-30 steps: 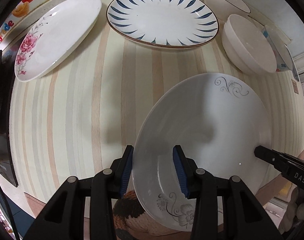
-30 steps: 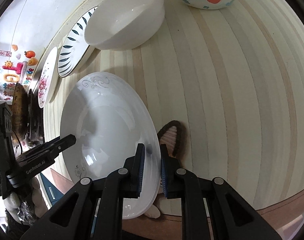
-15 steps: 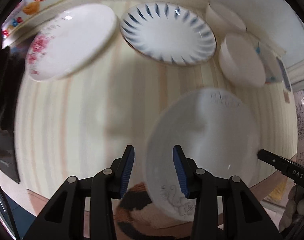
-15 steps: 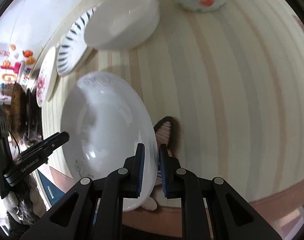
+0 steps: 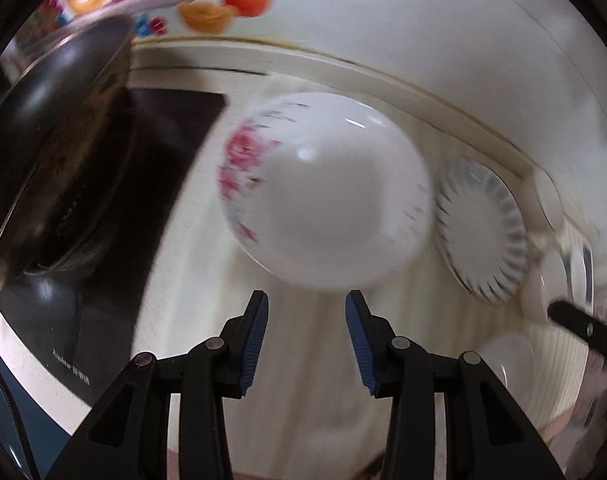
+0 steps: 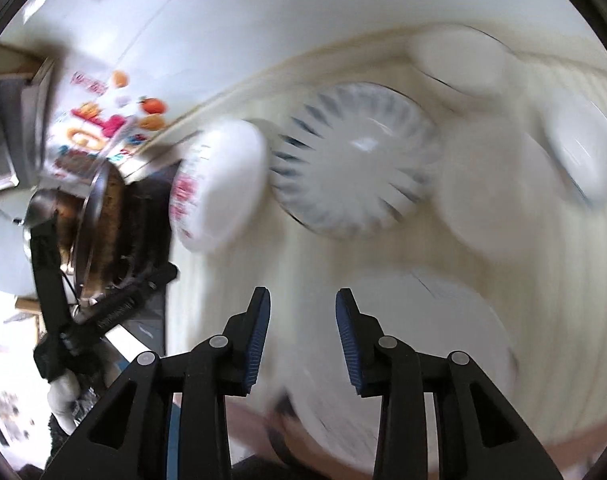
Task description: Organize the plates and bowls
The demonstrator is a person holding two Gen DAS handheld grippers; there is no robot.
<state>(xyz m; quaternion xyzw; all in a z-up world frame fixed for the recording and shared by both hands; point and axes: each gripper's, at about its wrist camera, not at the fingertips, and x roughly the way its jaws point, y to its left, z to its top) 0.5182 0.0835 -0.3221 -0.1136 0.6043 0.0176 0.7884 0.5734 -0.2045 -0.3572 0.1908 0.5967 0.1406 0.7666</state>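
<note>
Over the striped table (image 5: pixel 303 360), both grippers' jaws stand apart — right gripper (image 6: pixel 302 336) opening, left gripper (image 5: pixel 306 338) empty.

Motion blur smears both wrist views. The pink-flowered plate (image 5: pixel 323 200) keeps only a smudge of its pattern, and the blue-rayed plate (image 5: pixel 483 236) beside it toward the table's (image 5: pixel 303 360) right edge shows its rim marks as streaks. The bowls (image 6: pixel 459 54) along the table's back edge are pale blobs whose number cannot be told. The white plate (image 6: pixel 431 344) at the near edge is smeared, partly hidden behind the right claw (image 6: pixel 302 336), its decoration unreadable. The dark pan (image 5: pixel 51 152) is cut off by the frame edge.
</note>
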